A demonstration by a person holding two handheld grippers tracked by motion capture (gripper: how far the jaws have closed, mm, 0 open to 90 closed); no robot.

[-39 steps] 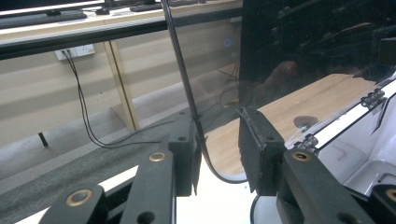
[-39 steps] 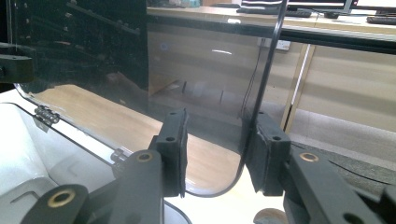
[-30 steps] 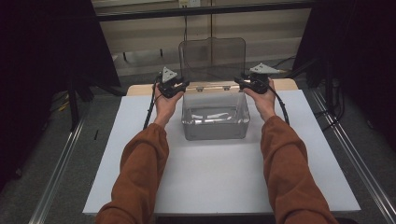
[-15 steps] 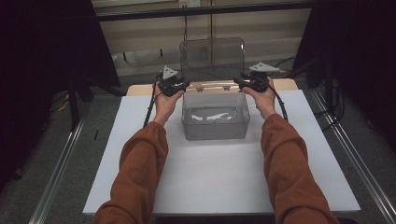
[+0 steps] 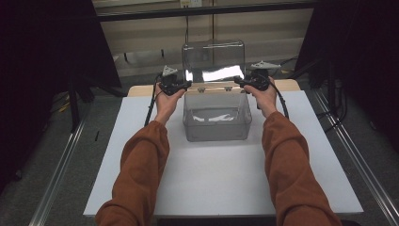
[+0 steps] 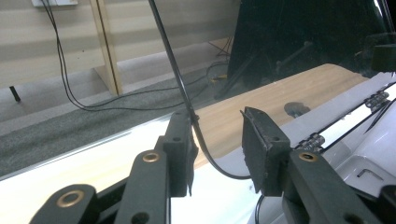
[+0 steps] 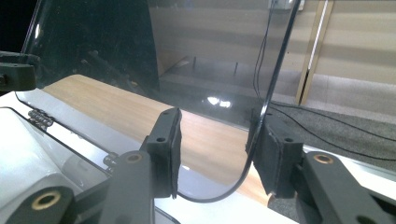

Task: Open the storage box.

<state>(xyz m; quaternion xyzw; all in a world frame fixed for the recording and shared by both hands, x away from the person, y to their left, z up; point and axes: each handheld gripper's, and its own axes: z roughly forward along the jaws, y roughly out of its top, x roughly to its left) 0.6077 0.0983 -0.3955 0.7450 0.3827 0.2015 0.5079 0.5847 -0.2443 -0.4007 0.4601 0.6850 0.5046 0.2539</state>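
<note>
A clear plastic storage box point(image 5: 217, 117) sits on the white tabletop point(image 5: 211, 183), toward its far side, between the person's two outstretched arms in rust-orange sleeves point(image 5: 141, 165). Its transparent hinged lid point(image 5: 214, 60) stands raised, close to upright, along the far rim of the box, with bright glare across its lower part. The left gripper point(image 5: 186, 85), black and topped with a grey three-cornered plate, is at the lid's left edge; the right gripper point(image 5: 239, 83) is at the right edge, so the two face each other across the panel. In the left gripper view the lid's rounded lower corner point(image 6: 205, 149) runs between the two black jaws; its edge lies against the left-hand pad while the other pad stands off from it with a visible gap, so these jaws are apart and not squeezing. In the right gripper view the lid's curved corner edge point(image 7: 254, 154) also passes between the jaws, close against the right-hand pad, and the other pad stands clear of the plastic; these jaws have just been opening with the lid between them. Small metal hinges point(image 6: 313, 140) join lid to box along the rim. Beyond the white surface a strip of pale wooden table point(image 6: 275, 95) shows, and black cables point(image 6: 70, 88) trail over the grey floor behind it
</note>
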